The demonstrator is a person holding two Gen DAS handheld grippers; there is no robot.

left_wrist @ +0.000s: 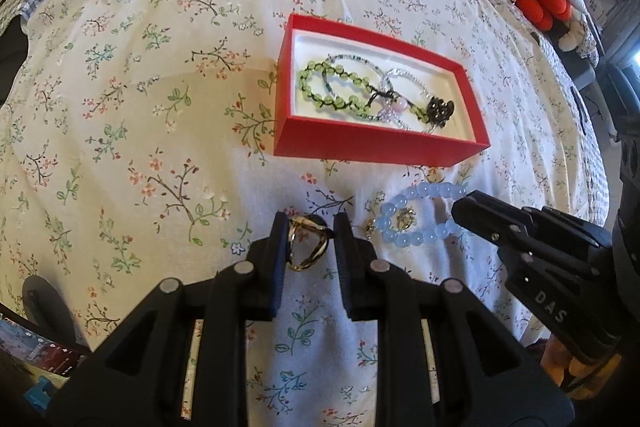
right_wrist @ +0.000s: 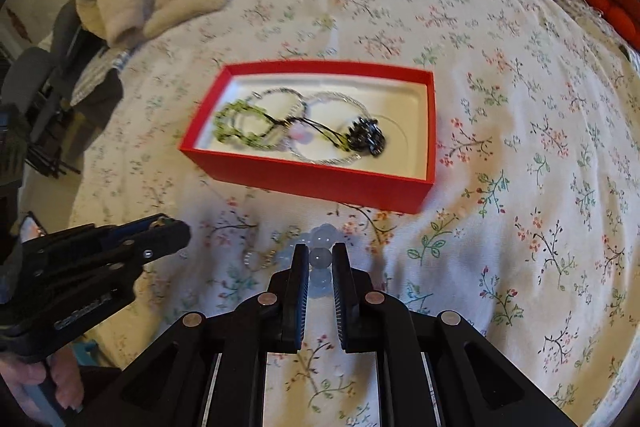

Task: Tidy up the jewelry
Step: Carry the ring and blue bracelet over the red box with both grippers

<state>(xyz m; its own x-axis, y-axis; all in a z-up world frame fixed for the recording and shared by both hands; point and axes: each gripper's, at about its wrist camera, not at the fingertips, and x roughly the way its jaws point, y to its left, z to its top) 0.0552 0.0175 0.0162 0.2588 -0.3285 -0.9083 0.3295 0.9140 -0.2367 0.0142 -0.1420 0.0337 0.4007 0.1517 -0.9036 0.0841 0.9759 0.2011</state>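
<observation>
left gripper (left_wrist: 308,227) pinches a gold ring (left_wrist: 306,245), right gripper (right_wrist: 320,259) clamps the pale blue bead bracelet (left_wrist: 420,215), both just before the red box (left_wrist: 380,147) (bound inside, likely).

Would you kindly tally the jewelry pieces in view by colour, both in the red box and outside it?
Green bead bracelet: 1
Clear or silvery bead bracelets: 2
Dark clustered piece: 1
Pale blue bead bracelet: 1
Gold ring: 1
Total: 6. The first 4 lie tangled in the red box, so that count is approximate.
</observation>
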